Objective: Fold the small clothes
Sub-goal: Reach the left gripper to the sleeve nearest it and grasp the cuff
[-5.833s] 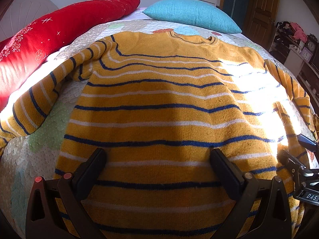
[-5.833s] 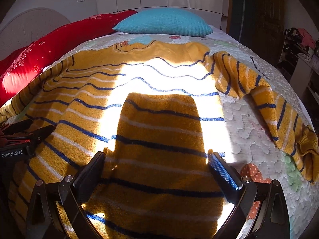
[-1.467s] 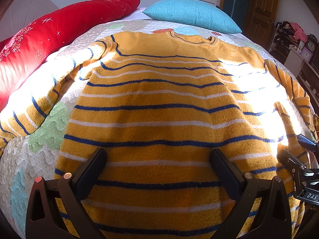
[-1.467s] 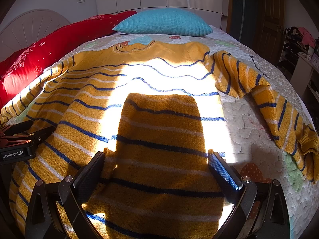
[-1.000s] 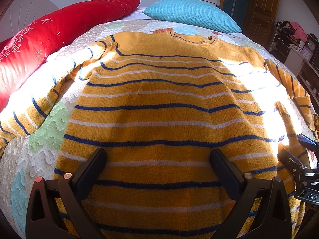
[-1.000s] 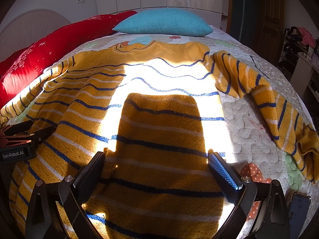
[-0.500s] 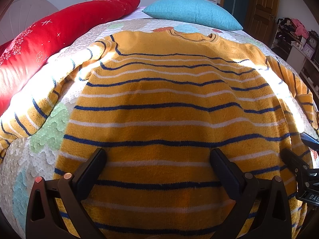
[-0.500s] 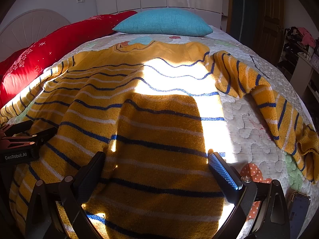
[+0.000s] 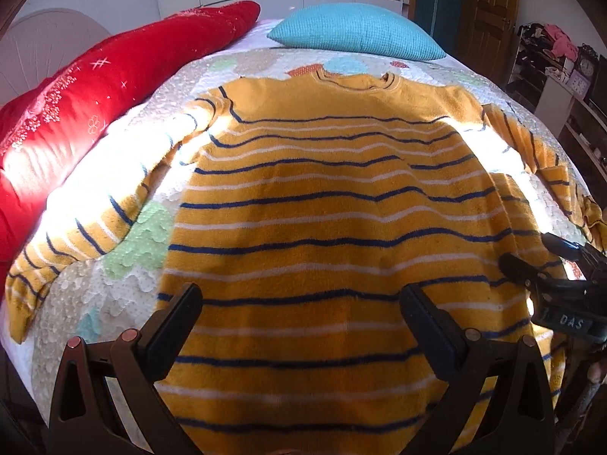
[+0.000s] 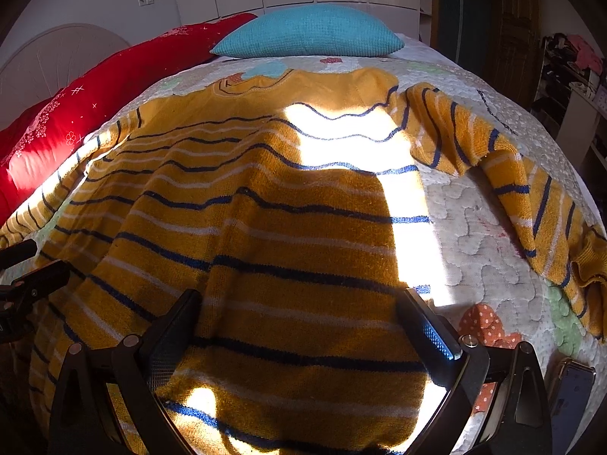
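Left wrist view: a yellow knitted sweater (image 9: 322, 204) with thin navy and white stripes lies spread flat, front down or up cannot be told, on a quilted bedspread (image 9: 125, 242) patterned with pastel shapes. Its round neckline points away from the camera, toward a turquoise pillow (image 9: 354, 32) at the head of the bed. A long red bolster (image 9: 102, 87) runs along the left edge of the bed. The sweater's left sleeve (image 9: 79, 235) stretches out and down toward the near left corner, partly in bright sunlight. The left gripper (image 9: 299, 326) hangs above the sweater's lower body, its two black fingers spread wide with nothing between them. At the right edge, the right gripper (image 9: 531, 258) shows from the side over the sweater's right hem area, with its fingers apart. A wooden door (image 9: 489, 11) and cluttered shelves (image 9: 550, 64) stand beyond the bed on the right.

Right wrist view: the same sweater (image 10: 265, 227) fills the frame, with a sharp band of sunlight crossing its right side. Its right sleeve (image 10: 508, 178) bends outward across the bedspread (image 10: 474, 235) and ends near the right edge of the bed. The right gripper (image 10: 299, 326) hovers over the hem, jaws released and wide, gripping nothing. A dark phone (image 10: 573, 386) lies on the bedspread at the lower right. The left gripper (image 10: 26, 269) appears at the far left edge, fingers parted. The turquoise pillow (image 10: 307, 32) and red bolster (image 10: 95, 102) sit beyond.
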